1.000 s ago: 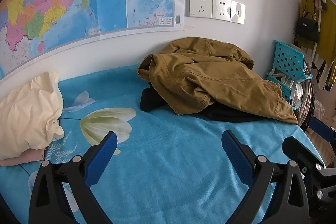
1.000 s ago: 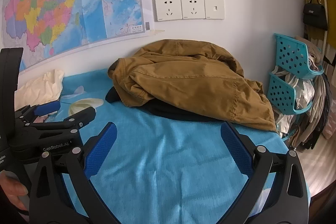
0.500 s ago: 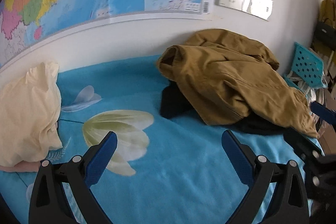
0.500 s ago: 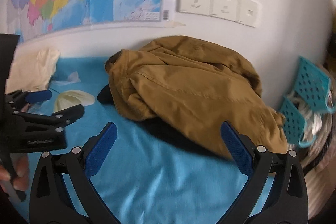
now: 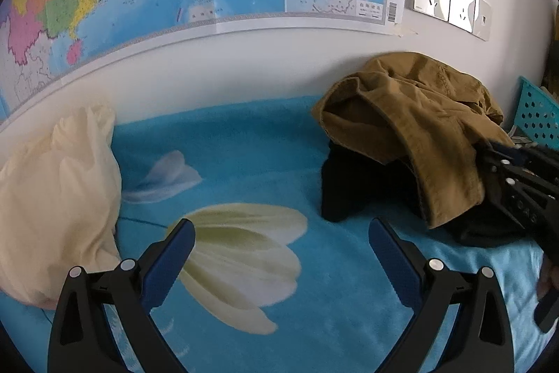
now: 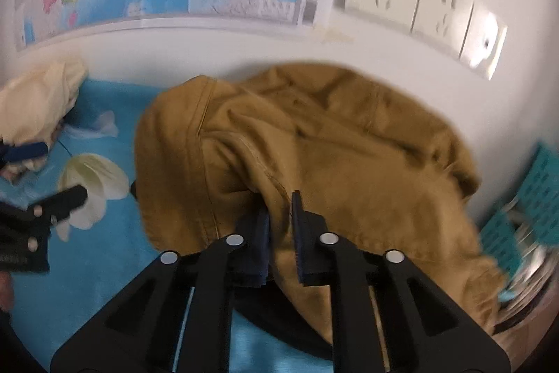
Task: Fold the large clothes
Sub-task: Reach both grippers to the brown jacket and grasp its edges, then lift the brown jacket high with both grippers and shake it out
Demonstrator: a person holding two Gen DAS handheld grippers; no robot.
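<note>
Since a second ago my right gripper [image 6: 281, 215] has closed in and clamped a fold of the brown jacket [image 6: 332, 145], heaped far right on the blue bedsheet [image 5: 244, 320]. My left gripper [image 5: 281, 250] hangs spread wide, holding nothing.

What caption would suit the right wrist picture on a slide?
Right gripper pinches a fold of the brown jacket heaped on a blue bedspread.

A mustard-brown jacket [image 6: 332, 156] lies crumpled in a heap on a blue bed, filling the centre and right of the frame, against the white wall. A black garment [image 5: 356, 187] lies bunched beneath it.
</note>
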